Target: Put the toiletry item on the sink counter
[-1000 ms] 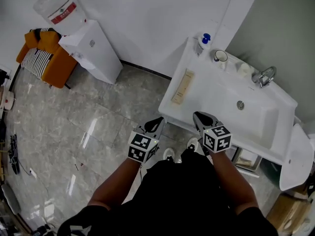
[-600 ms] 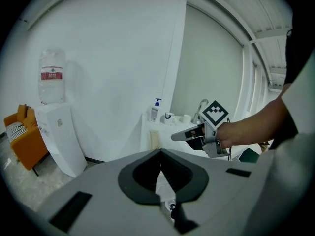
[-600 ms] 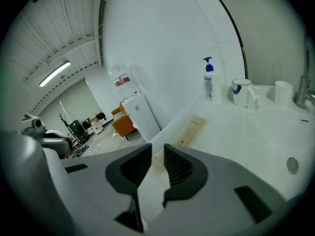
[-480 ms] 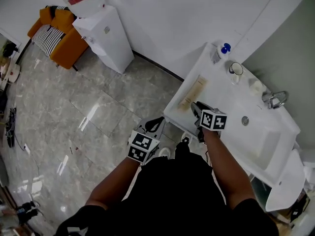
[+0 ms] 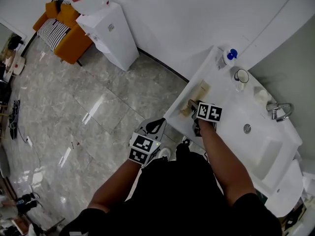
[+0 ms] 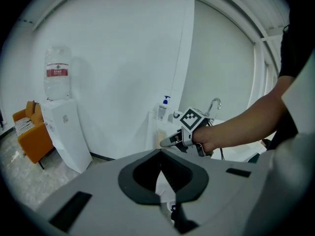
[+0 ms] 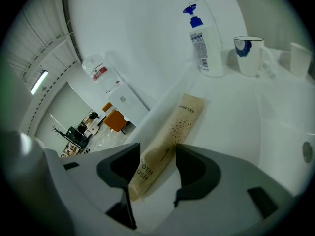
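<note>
Your right gripper (image 7: 157,170) is over the white sink counter (image 7: 231,132), and its jaws are opening. Between them lies the flat tan paper toothbrush packet (image 7: 172,134). It rests flat on the counter, near the counter's front edge. Its near end sits between the two dark pads, closer to the left-hand pad, and the rest runs forward past the tips. Neither pad presses on it, so you are not gripping it.

Ahead of those jaws, beyond the packet's far end, the white pump bottle with a blue pump head (image 7: 205,48) stands upright against the wall. The white mug with a blue mark (image 7: 248,55) stands just to the right of the bottle.

In the head view the right gripper (image 5: 193,103) hides the packet's near end, and the far end (image 5: 202,88) shows beyond it.

Your left gripper (image 5: 155,126) is held low in front of your body, short of the counter and well apart from the packet. Its jaws are closed together, with nothing between them (image 6: 165,183).
</note>
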`<state>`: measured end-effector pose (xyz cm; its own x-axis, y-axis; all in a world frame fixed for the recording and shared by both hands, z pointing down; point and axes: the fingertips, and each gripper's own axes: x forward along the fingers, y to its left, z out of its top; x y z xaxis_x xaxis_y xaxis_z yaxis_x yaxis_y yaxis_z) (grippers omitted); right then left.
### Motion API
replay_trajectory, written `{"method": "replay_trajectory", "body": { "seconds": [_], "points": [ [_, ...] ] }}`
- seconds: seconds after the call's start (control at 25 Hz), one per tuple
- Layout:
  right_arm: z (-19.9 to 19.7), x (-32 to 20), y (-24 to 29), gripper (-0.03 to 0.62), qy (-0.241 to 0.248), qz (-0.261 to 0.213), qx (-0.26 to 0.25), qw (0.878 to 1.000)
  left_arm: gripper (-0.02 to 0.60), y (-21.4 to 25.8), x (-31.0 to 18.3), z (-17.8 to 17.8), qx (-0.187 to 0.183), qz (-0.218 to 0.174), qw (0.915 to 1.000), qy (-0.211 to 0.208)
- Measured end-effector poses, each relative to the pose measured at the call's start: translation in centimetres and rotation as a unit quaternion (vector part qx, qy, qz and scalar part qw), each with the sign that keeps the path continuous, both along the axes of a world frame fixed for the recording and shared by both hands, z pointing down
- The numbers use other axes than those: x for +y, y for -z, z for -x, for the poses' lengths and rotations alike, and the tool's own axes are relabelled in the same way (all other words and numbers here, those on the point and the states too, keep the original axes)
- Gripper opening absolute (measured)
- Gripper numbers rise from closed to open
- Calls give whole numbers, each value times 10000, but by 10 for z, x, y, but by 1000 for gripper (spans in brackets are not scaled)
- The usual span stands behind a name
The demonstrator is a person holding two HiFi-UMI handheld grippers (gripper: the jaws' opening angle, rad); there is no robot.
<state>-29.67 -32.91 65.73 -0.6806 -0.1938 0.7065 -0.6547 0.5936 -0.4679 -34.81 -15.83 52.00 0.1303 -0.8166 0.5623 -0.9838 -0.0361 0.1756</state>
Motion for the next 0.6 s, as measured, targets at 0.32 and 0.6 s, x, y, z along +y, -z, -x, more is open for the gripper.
{"method": "replay_trajectory", "body": {
  "seconds": [0.32, 0.6],
  "points": [
    [0, -13, -8, 130, 126, -344, 443, 9983, 0, -9, 7, -2, 98, 144, 9998, 138],
    [-8, -18, -6, 34, -244, 290, -56, 9993, 0, -7, 7, -13, 183, 119, 9998, 12]
  ]
}}
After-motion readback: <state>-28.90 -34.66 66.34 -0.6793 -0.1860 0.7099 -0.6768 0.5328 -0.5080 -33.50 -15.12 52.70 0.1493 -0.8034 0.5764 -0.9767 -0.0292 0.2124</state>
